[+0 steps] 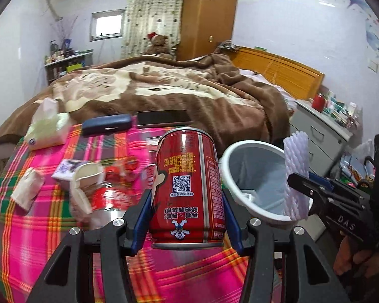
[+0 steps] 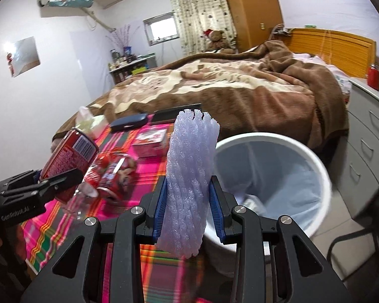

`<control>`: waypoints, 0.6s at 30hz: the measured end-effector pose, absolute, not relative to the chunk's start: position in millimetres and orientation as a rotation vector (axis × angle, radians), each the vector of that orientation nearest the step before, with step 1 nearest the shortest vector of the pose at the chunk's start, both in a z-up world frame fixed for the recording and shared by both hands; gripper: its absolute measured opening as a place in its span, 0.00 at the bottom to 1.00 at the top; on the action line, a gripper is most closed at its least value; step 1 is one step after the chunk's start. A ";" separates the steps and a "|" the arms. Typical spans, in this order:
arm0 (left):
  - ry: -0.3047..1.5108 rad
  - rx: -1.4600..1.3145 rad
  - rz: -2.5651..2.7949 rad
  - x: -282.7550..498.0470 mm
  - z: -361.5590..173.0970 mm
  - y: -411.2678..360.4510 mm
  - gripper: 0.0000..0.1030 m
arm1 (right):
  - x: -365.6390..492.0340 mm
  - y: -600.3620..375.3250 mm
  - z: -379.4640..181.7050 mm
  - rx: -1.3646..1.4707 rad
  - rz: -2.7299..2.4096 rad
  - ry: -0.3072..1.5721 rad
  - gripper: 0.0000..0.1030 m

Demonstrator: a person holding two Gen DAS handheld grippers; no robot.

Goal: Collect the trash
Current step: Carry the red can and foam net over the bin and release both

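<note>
My left gripper [image 1: 187,217] is shut on a red drink can [image 1: 189,186], held upside down above the pink plaid cloth [image 1: 32,240]; the can also shows in the right wrist view [image 2: 68,156]. My right gripper [image 2: 188,209] is shut on a white foam fruit net [image 2: 189,176], held upright beside the rim of the white bin [image 2: 323,176]. The net [image 1: 297,174] and bin [image 1: 230,174] also show in the left wrist view. The bin has a liner and some trash at its bottom.
On the cloth lie a crumpled paper cup [image 1: 86,184], a red wrapper [image 2: 113,174], a small carton [image 1: 27,186], a tissue pack [image 1: 48,128], a dark case [image 1: 106,123] and a phone [image 1: 164,117]. Bed behind, grey drawers [image 2: 366,151] at right.
</note>
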State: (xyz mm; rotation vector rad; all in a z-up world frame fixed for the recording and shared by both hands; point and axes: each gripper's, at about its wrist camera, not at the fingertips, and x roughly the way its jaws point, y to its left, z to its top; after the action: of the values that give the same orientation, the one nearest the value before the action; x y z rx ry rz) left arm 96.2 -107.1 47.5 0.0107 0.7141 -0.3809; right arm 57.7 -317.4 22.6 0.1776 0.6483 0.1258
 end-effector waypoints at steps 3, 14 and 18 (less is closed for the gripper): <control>0.716 0.019 -0.413 98.5 46.5 -126.1 0.51 | 60.7 -331.2 21.4 0.179 0.091 0.656 0.33; 0.749 0.054 -0.530 111.4 34.2 -195.3 0.51 | 65.0 -372.1 4.9 0.205 -0.001 0.719 0.33; 0.771 0.060 -0.552 120.3 25.9 -211.4 0.51 | 71.9 -382.8 -4.3 0.201 -0.025 0.750 0.33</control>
State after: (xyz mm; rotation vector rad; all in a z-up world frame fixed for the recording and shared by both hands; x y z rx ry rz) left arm 120.3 -211.4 25.9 0.0595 0.7706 -0.5522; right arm 71.9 -382.8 -4.3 0.2013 0.7500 -0.0255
